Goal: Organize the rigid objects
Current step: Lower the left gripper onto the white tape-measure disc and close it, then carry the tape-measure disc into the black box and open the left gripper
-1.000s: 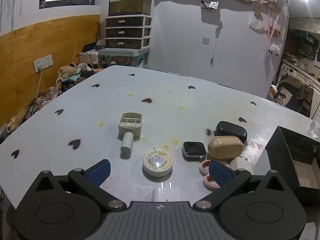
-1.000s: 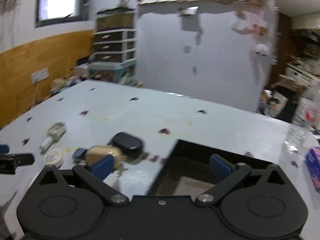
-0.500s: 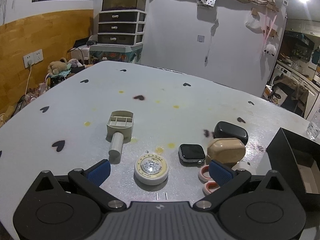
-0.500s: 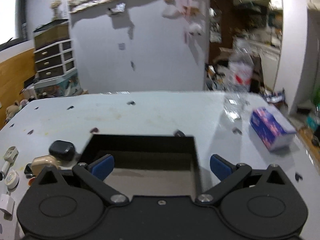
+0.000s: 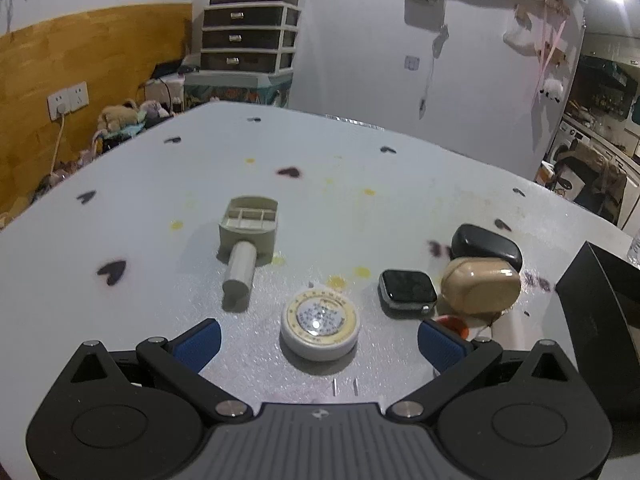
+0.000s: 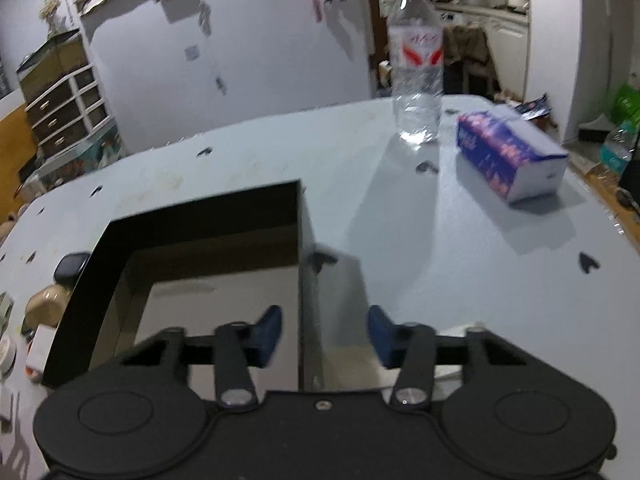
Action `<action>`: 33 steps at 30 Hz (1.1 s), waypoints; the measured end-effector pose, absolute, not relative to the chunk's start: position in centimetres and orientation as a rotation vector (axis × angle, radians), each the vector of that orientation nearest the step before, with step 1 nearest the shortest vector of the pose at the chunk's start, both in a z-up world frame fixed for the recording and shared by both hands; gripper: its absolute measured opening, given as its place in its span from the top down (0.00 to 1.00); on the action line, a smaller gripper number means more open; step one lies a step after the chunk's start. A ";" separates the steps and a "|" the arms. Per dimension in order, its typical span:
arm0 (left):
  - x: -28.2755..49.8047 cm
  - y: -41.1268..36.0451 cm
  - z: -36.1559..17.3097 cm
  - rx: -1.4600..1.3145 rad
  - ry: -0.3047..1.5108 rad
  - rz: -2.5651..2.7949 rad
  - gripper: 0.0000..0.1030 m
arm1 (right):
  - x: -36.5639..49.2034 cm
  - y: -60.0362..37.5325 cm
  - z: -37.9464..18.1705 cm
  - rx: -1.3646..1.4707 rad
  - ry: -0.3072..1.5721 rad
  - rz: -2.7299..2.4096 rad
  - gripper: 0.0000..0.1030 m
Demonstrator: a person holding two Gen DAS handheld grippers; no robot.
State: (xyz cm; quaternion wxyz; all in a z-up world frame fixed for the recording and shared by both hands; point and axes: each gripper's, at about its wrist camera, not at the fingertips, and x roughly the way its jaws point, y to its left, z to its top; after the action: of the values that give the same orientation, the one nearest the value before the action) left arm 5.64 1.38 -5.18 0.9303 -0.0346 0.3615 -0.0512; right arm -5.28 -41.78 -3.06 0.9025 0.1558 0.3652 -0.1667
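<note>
So we've got a pale desk [image 5: 160, 208] dotted with little dark hearts, and a bunch of small stuff waiting on it. Our left tongs [image 5: 319, 341] are spread wide with nothing between them, hanging right above a round white tin [image 5: 319, 323] with a yellowish ring on its lid. Beyond that tin lies a beige scoop-looking thing [image 5: 248, 236], handle pointing toward us. Off to the right there's a smartwatch [image 5: 407, 290] without a strap, lying flat, and just beside it a tan case [image 5: 482, 285] with a black case [image 5: 486, 245] touching it from behind. Something orange-red [image 5: 452, 324] peeks out behind the right pad, can't tell what it is.

Our right tongs [image 6: 325, 334] are closing, at a fairly narrow gap now, and they straddle the right wall of the black box [image 6: 192, 210]: one blue pad is inside the box, the other outside. The pads don't look like they're pressing the wall yet, though it's blurry. The box is open, with a brownish floor and nothing visible inside. It sits to the right of the small items. Farther back on the desk stand a clear water bottle [image 6: 418, 60] and a purple tissue box [image 6: 510, 156] lying near it.
</note>
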 end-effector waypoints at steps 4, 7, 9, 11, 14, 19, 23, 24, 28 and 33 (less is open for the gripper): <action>5.7 1.2 -5.6 -0.070 0.752 -0.137 0.01 | -4.8 -41.6 -3.5 0.315 0.787 -0.324 0.88; 5.6 1.0 -5.7 -0.058 0.751 -0.149 0.02 | -4.0 -41.4 -4.0 0.312 0.835 -0.310 0.90; 5.8 0.9 -5.9 -0.049 0.755 -0.151 0.06 | -3.7 -41.3 -4.5 0.304 0.856 -0.312 0.91; 5.9 0.8 -6.0 -0.043 0.758 -0.146 0.06 | -3.7 -41.1 -4.8 0.291 0.863 -0.315 0.92; 6.1 0.8 -6.2 -0.031 0.761 -0.131 0.13 | -3.8 -40.8 -4.8 0.271 0.864 -0.320 0.94; 6.6 0.9 -6.6 -0.033 0.767 -0.143 0.28 | -3.9 -40.8 -4.7 0.268 0.867 -0.320 0.94; 7.4 0.8 -7.2 -0.021 0.779 -0.130 0.40 | -4.0 -40.9 -4.7 0.276 0.862 -0.319 0.94; 7.5 0.7 -7.3 -0.011 0.770 -0.124 0.42 | -4.0 -40.9 -4.7 0.279 0.860 -0.319 0.94; 7.9 0.4 -7.3 0.012 0.758 -0.119 0.49 | -4.0 -40.9 -4.7 0.281 0.858 -0.320 0.94; 7.6 0.0 -6.9 0.023 0.747 -0.148 0.49 | -4.0 -40.9 -4.7 0.280 0.859 -0.320 0.94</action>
State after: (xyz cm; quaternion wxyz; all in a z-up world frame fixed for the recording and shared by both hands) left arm 7.58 -0.03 -6.93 0.9284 0.0113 0.3643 -0.0724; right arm -4.01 -40.90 -4.74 0.8872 0.1349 0.4135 -0.1538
